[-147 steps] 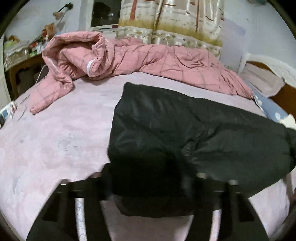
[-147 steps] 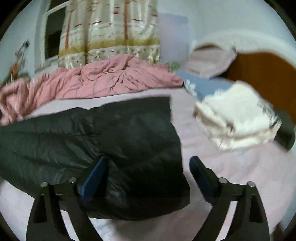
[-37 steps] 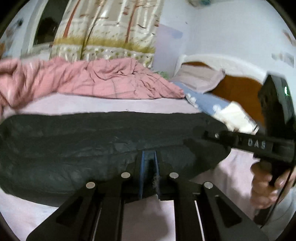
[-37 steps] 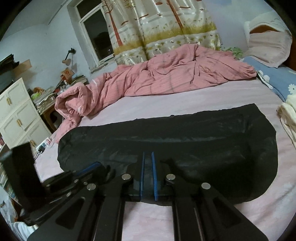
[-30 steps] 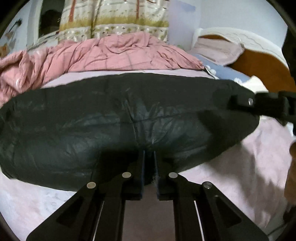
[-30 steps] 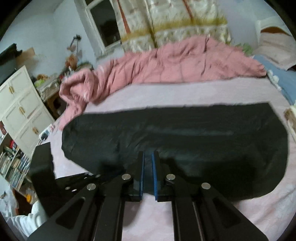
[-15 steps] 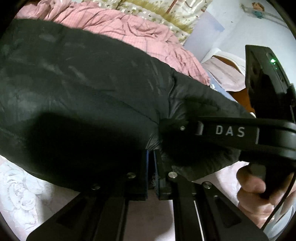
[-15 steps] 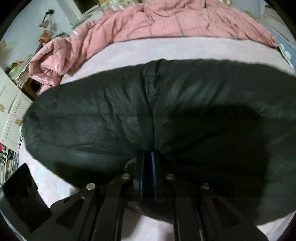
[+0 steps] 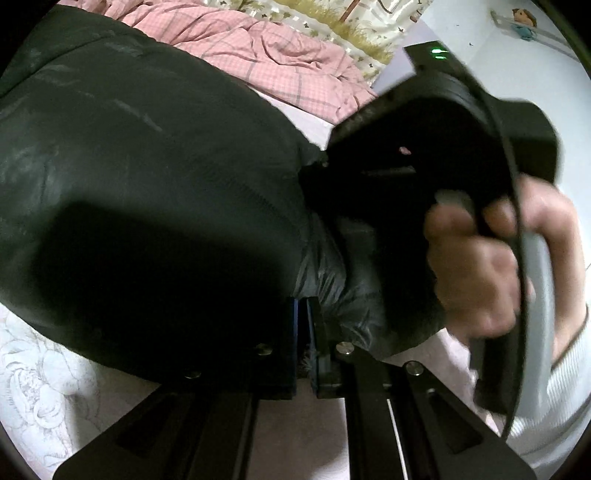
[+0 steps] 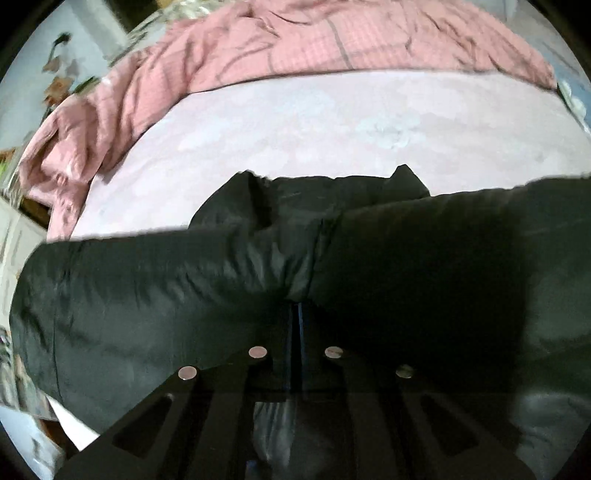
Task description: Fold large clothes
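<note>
A large black puffy jacket (image 9: 147, 177) lies on the pale pink bed and fills the left wrist view. My left gripper (image 9: 303, 314) is shut on its near edge, fabric bunched between the blue pads. In the right wrist view the jacket (image 10: 184, 280) hangs lifted as a band over the bed. My right gripper (image 10: 297, 314) is shut on a gathered fold of it. The body of my right gripper (image 9: 443, 147), held by a hand, sits close at the right of the left wrist view, touching the jacket.
A rumpled pink checked quilt (image 10: 295, 44) lies along the far side of the bed sheet (image 10: 332, 129), also seen in the left wrist view (image 9: 277, 55). A patterned curtain (image 9: 332, 22) hangs behind it. Furniture stands beyond the bed's left edge (image 10: 14, 229).
Both grippers, once open around the jacket, have shut on its edge. In the last half second they lifted and moved closer together, the right gripper carrying the fabric upward off the bed.
</note>
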Demonstrator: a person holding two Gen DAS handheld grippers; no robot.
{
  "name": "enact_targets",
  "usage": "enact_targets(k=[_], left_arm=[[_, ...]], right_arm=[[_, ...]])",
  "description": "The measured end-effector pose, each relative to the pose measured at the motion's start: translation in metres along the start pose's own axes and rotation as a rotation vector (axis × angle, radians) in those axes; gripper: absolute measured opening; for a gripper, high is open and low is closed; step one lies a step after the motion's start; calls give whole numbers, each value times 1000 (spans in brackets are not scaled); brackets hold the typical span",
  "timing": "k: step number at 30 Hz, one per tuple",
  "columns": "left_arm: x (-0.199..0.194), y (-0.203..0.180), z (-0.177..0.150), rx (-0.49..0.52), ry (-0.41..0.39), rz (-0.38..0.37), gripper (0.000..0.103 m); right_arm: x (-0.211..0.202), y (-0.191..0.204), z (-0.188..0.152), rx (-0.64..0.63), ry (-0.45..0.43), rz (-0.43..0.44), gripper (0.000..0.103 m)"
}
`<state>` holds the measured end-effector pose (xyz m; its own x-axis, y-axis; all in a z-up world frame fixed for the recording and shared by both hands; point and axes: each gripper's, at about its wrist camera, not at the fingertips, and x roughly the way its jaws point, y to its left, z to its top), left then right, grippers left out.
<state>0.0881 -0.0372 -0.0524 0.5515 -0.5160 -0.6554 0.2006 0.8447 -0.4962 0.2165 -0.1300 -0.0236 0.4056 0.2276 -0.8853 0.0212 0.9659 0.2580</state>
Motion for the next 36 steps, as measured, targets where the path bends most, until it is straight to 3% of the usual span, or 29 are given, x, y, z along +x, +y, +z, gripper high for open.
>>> enact_targets(k=[6,8,11,13,15,17,18,19,21,23,25,29,36], left_arm=[[-3,-5,-4,28,-13,30,7],[-5,-3,-3,16,-9,18,7],[-6,-4,-4,23,-10,21,7],[-5,-5,-2,26,-12,25,7],[-5,-6,0,32,-13,31,7],[1,-8,6,36,-16,37,7],[1,-9,6,39,-16,39,7],[3,-11,7,41,-17,41,7],[2,-10,6,45,-18,45,7],[0,-6,5,49,-21,47,7],[-1,-8,-1,52,-24,49,7],[-4,-17,-6,102,-56,99,7],[-3,-18,-3,109,-59,110,7]], right_arm=[[12,5,21,-35,-16,-91,0],[9,3,21,-23,-25,-84,0],[-30,-5,9,-8,-153,-49,0],[-74,-7,-15,-66,-277,-9,2],[-107,-17,-40,-73,-340,51,5],[-142,-36,-71,-41,-414,128,15],[-160,-50,-90,-7,-483,150,28],[-175,-62,-107,24,-558,151,51],[-195,-80,-133,61,-673,88,81],[-209,-102,-163,118,-781,-11,84],[-211,-126,-183,210,-812,12,84],[-197,-180,-206,526,-812,193,84],[-134,-209,-167,634,-635,276,84]])
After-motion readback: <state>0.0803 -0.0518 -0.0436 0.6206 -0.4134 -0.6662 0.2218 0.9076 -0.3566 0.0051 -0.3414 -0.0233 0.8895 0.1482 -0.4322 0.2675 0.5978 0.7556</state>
